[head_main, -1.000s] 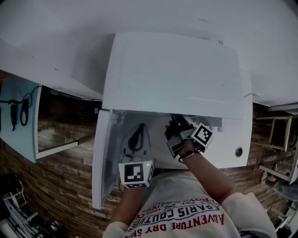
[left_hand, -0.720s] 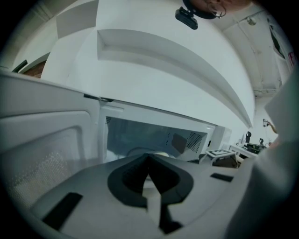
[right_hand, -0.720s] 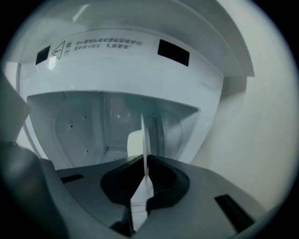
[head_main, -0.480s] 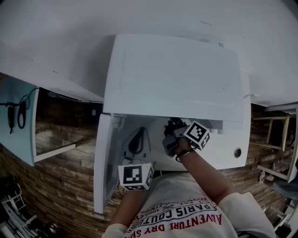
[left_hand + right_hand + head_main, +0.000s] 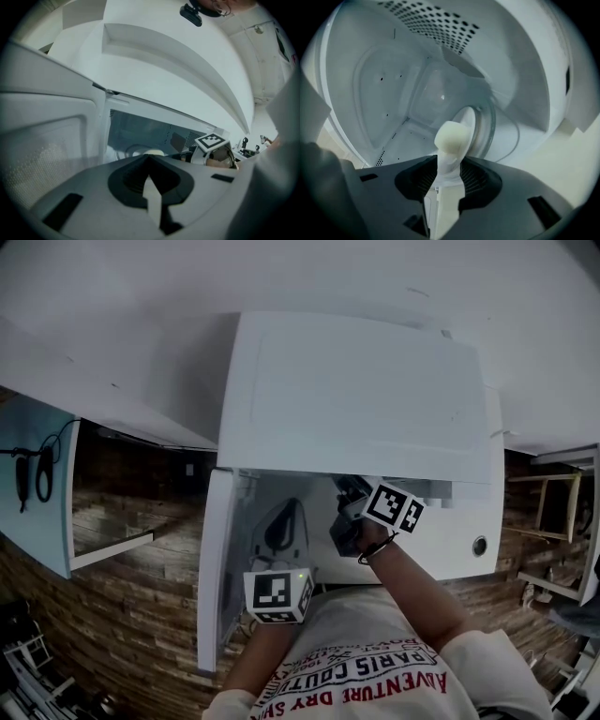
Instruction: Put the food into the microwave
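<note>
The white microwave [image 5: 356, 390] stands with its door [image 5: 214, 568] swung open to the left. My right gripper [image 5: 349, 486] reaches into the cavity. A pale cream lump of food [image 5: 451, 138] sits just ahead of its jaws [image 5: 449, 161], against a small white plate [image 5: 469, 123] on the glass turntable [image 5: 499, 123]. These jaws have just been opening. A pale strip still runs back between them, with a gap beside it. My left gripper [image 5: 286, 507] hovers at the opening, shut on nothing. From it I see the food [image 5: 152, 152] and the right gripper's marker cube [image 5: 210, 140].
The microwave's control panel with a round knob [image 5: 480, 545] is to the right of the cavity. A light blue cabinet door [image 5: 37, 493] hangs open at the far left over a wooden plank floor [image 5: 131, 596]. A wooden frame [image 5: 558, 512] stands at the right.
The right gripper has rolled, its marker cube turning, and shifted slightly inside the cavity. The left gripper has barely moved.
</note>
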Demonstrator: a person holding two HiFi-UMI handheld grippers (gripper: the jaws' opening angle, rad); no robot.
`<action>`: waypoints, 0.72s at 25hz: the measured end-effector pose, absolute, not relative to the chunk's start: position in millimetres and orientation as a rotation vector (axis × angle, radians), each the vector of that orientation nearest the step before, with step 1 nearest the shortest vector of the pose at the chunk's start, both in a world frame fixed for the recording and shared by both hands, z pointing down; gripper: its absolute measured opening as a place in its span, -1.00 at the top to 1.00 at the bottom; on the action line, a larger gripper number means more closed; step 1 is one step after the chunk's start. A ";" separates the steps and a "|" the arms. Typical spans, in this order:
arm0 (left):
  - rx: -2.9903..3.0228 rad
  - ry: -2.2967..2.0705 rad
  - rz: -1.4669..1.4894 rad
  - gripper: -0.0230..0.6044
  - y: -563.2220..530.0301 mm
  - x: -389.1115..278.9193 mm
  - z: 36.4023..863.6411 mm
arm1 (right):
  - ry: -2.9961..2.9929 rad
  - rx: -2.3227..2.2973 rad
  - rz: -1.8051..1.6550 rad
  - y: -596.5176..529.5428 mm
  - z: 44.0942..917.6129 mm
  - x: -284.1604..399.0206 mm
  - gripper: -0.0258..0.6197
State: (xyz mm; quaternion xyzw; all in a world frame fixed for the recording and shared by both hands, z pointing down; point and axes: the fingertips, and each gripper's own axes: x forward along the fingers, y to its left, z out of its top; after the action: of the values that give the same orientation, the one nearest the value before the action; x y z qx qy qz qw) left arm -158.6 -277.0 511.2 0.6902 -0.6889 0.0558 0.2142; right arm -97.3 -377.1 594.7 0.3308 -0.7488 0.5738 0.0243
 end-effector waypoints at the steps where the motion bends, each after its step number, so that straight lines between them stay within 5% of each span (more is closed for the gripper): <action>1: 1.919 -1.909 0.155 0.92 -276.4 -159.0 510.8 | -2.314 1.007 1.756 -375.4 594.2 -99.8 0.47; 18: 1.988 -1.798 0.179 0.92 -273.8 -141.8 515.7 | -2.117 0.966 1.485 -349.1 618.2 -90.0 0.40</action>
State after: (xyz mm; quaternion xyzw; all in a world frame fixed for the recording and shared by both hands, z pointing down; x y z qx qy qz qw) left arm -141.8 -273.8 515.7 0.7208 -0.6521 0.0649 0.2256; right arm -90.0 -349.1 618.2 0.3438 -0.7530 0.5282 0.1895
